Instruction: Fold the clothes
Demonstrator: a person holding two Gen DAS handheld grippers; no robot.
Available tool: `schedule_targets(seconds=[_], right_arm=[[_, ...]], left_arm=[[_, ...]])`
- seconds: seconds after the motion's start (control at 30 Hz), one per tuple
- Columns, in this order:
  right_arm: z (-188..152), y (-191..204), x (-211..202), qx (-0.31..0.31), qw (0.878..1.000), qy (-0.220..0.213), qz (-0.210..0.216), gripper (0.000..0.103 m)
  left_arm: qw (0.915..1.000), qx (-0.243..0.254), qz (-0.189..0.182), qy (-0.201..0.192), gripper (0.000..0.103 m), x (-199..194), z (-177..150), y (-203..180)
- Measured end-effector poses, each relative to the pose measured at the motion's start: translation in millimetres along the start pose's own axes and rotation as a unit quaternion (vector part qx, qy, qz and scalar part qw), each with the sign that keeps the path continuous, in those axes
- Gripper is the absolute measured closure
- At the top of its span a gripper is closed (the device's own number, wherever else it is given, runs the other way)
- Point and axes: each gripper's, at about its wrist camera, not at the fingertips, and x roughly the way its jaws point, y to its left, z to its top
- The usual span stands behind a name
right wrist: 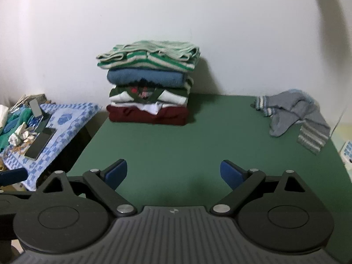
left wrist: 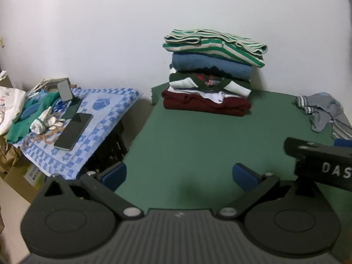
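A stack of folded clothes (left wrist: 209,74) (right wrist: 149,83) stands at the back of the green table (left wrist: 198,145) (right wrist: 187,140) against the wall, with a green-and-white striped garment on top, a blue one under it and a maroon one at the bottom. A crumpled grey garment with striped cuffs (left wrist: 321,110) (right wrist: 297,114) lies at the table's back right. My left gripper (left wrist: 179,175) is open over the near table with nothing between its blue pads. My right gripper (right wrist: 173,172) is open too, also holding nothing. The right gripper's black body (left wrist: 319,162) shows at the right edge of the left wrist view.
Left of the table, a lower surface bears a blue-and-white checked cloth (left wrist: 103,118) (right wrist: 66,123) with two phones (left wrist: 73,131), a white glove (left wrist: 44,121) and green fabric. Cardboard boxes (left wrist: 15,167) stand below it. A white wall runs behind everything.
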Motion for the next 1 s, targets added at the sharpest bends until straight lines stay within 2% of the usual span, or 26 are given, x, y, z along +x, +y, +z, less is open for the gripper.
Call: schedule_targets(seconds=[0.43, 1.0], right_arm=[[2, 9, -4, 0.004, 0.999, -0.008, -0.030, 0.009], [-1, 21, -2, 0.018, 0.999, -0.007, -0.038, 0.009]], left_arm=[[0.9999, 0.015, -0.001, -0.002, 0.001, 6, 5, -2], [0.9996, 0.024, -0.017, 0.005, 0.000, 14, 1, -1]])
